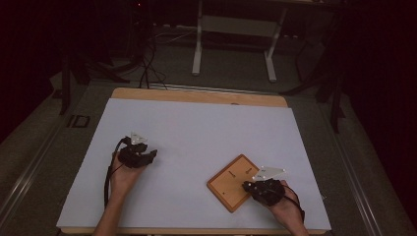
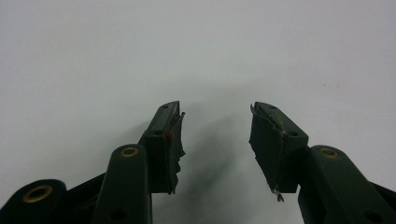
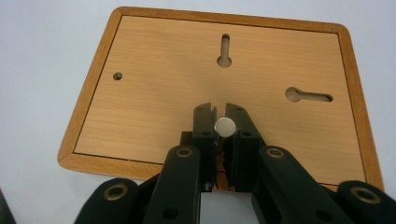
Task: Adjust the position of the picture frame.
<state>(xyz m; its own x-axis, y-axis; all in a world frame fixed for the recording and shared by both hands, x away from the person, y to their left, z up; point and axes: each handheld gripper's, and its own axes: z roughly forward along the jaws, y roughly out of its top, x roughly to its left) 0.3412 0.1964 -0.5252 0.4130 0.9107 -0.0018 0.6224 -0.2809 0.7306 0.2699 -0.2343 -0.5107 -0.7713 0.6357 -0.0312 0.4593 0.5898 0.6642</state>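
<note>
High view first, from the left: the left gripper rests on the pale table cover, well apart from the work. Its own view confirms the jaws stand spread with nothing between them, only bare surface ahead.

Further right lies the wooden board, back side up, near the front right of the table, with two keyhole slots and a small hole in it. The right gripper sits at the board's near edge. In the right gripper view its jaws are pinched on a small round silver knob standing up from the panel.

To do this well, I'd say keep the pinch square on the knob and move it slowly. The idle left gripper could steady the board's far edge so it doesn't skate on the cover.
</note>
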